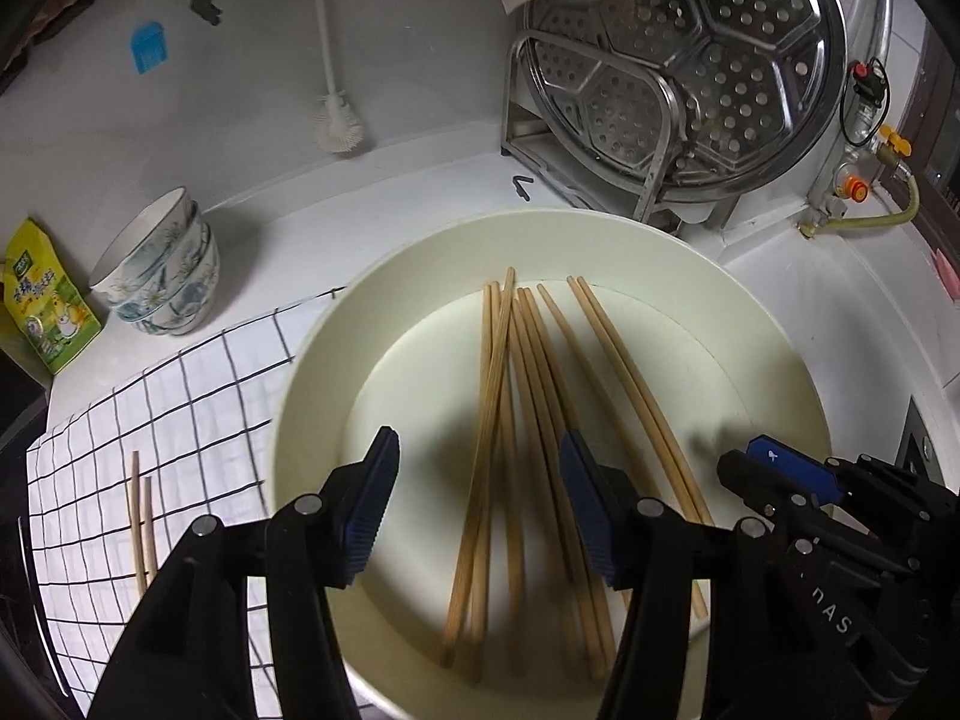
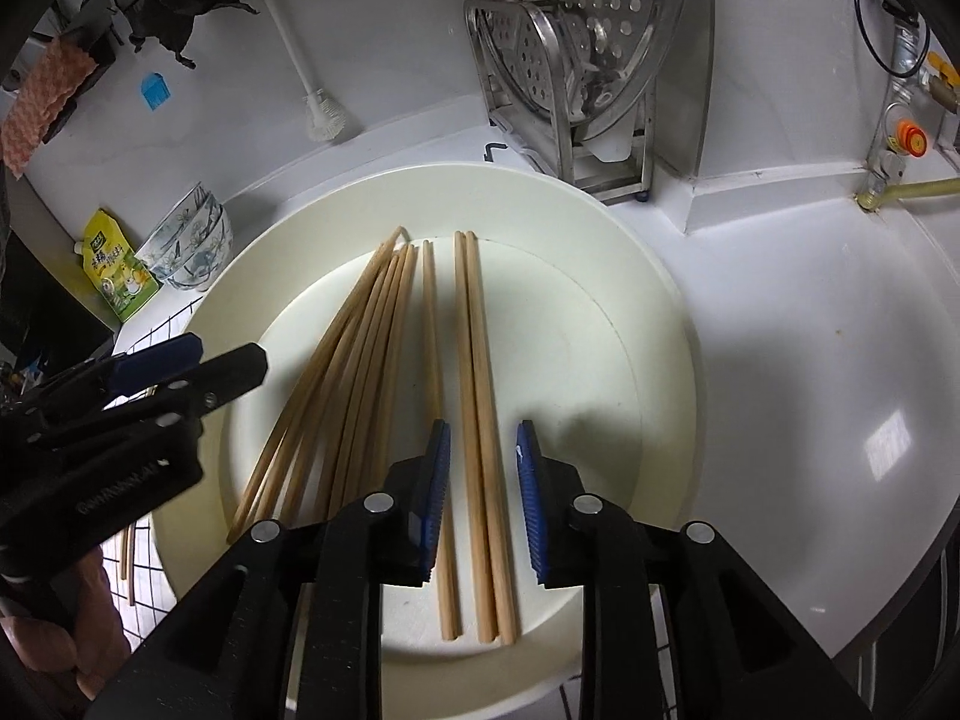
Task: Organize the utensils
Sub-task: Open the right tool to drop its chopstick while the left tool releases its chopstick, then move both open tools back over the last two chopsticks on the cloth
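Several wooden chopsticks [image 1: 510, 420] lie in a cream round basin [image 1: 336, 324], also seen in the right wrist view [image 2: 636, 324]. My left gripper [image 1: 480, 516] is open above the basin, with several chopsticks between its fingers. My right gripper [image 2: 483, 504] is open and straddles a pair of chopsticks [image 2: 480, 408] lying side by side, apart from the main bunch [image 2: 360, 360]. The right gripper also shows at the lower right of the left wrist view [image 1: 780, 468]. Two more chopsticks [image 1: 141, 516] lie on a checked cloth [image 1: 180, 420] left of the basin.
Stacked patterned bowls [image 1: 162, 276] and a yellow pouch [image 1: 42, 300] stand at the left. A metal rack holding a perforated steamer tray [image 1: 690, 60] stands behind the basin. A white brush [image 1: 336, 114] leans on the wall. Gas fittings [image 1: 858, 180] sit at the right.
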